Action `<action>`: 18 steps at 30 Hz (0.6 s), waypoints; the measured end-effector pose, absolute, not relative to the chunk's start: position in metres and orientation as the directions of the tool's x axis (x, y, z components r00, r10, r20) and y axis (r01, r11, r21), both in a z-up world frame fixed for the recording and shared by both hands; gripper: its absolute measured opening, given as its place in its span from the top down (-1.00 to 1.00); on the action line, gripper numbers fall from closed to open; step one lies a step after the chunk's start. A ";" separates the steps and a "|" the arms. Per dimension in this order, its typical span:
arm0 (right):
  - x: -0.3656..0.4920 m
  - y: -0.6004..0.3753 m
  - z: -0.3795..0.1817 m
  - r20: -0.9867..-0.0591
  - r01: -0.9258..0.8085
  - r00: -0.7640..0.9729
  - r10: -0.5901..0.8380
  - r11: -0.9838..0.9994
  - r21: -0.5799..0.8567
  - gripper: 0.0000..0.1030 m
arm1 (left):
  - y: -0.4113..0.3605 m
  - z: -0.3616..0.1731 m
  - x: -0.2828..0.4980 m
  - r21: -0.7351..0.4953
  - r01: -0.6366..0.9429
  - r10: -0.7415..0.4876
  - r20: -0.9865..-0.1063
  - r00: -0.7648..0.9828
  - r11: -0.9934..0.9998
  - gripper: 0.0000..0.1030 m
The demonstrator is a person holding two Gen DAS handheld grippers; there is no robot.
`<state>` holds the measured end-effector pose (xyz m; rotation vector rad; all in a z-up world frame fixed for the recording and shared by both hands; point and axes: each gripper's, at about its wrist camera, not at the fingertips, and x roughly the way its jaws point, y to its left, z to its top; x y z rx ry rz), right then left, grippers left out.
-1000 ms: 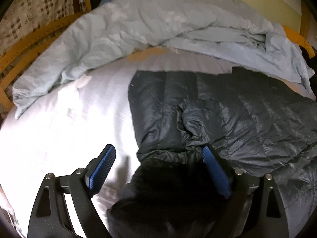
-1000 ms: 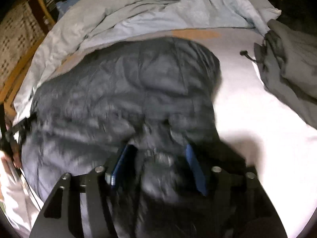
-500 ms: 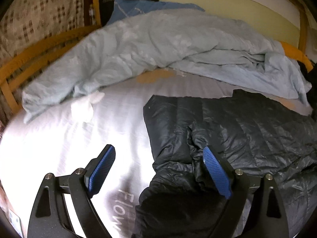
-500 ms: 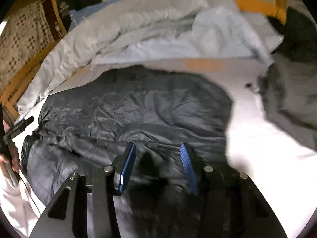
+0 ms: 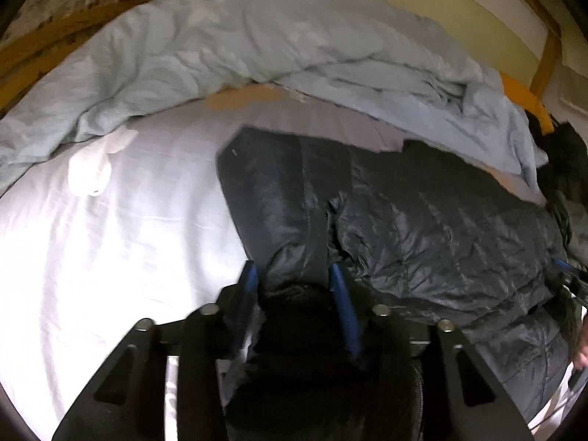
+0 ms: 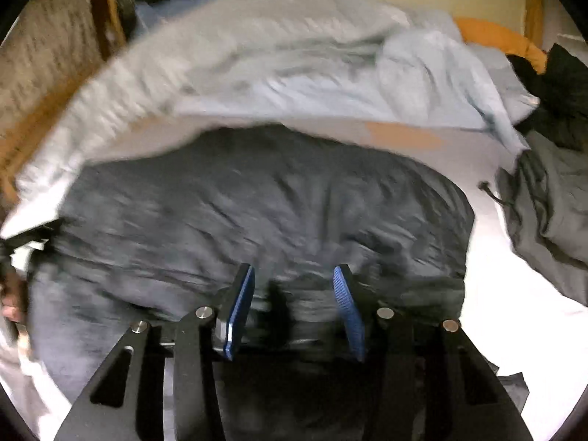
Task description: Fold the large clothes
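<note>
A dark grey quilted puffer jacket (image 5: 422, 235) lies spread on the white bed sheet (image 5: 110, 250); it also fills the middle of the right wrist view (image 6: 264, 213). My left gripper (image 5: 294, 279) is shut on the jacket's black near edge, with dark fabric bunched between the blue pads. My right gripper (image 6: 294, 286) holds its blue pads partly apart around the jacket's near edge, with dark fabric between them; the view is blurred.
A crumpled light blue duvet (image 5: 257, 47) lies along the far side of the bed. A white cloth (image 5: 92, 169) lies on the sheet at left. A grey garment (image 6: 551, 202) lies at right. A wooden bed frame (image 5: 55, 36) runs behind.
My left gripper's pads have closed from wide open onto the jacket's edge. The right gripper has stayed at the jacket's near edge while its view shifted.
</note>
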<state>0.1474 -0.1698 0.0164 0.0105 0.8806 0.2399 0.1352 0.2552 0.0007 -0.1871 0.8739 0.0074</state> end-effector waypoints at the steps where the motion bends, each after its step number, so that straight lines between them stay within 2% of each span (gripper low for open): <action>1: 0.146 -0.158 0.019 -0.758 -0.249 0.589 0.281 0.955 0.160 0.06 | 0.258 0.003 0.132 -0.166 -0.092 -0.065 -0.753 0.655 0.982 -0.10; 3: 0.149 -0.148 0.015 -0.787 -0.310 0.516 0.337 0.930 0.195 0.06 | 0.261 0.007 0.127 -0.162 -0.108 -0.047 -0.737 0.674 0.981 -0.11; 7: 0.173 -0.120 -0.035 -0.896 -0.316 0.331 0.295 0.930 0.189 0.06 | 0.264 0.016 0.123 -0.182 -0.098 -0.061 -0.708 0.703 0.978 -0.11; 10: 0.190 -0.110 -0.039 -0.893 -0.289 0.369 0.256 0.945 0.151 0.07 | 0.257 0.021 0.122 -0.167 -0.090 -0.051 -0.692 0.721 0.982 -0.11; 13: 0.202 -0.099 -0.031 -0.884 -0.287 0.379 0.275 0.943 0.170 0.07 | 0.245 0.025 0.123 -0.139 -0.052 -0.056 -0.677 0.733 0.989 -0.12; 18: 0.173 -0.100 -0.003 -0.830 -0.367 0.435 0.349 0.911 0.190 0.07 | 0.230 0.016 0.120 -0.109 0.095 -0.144 -0.765 0.628 0.990 -0.13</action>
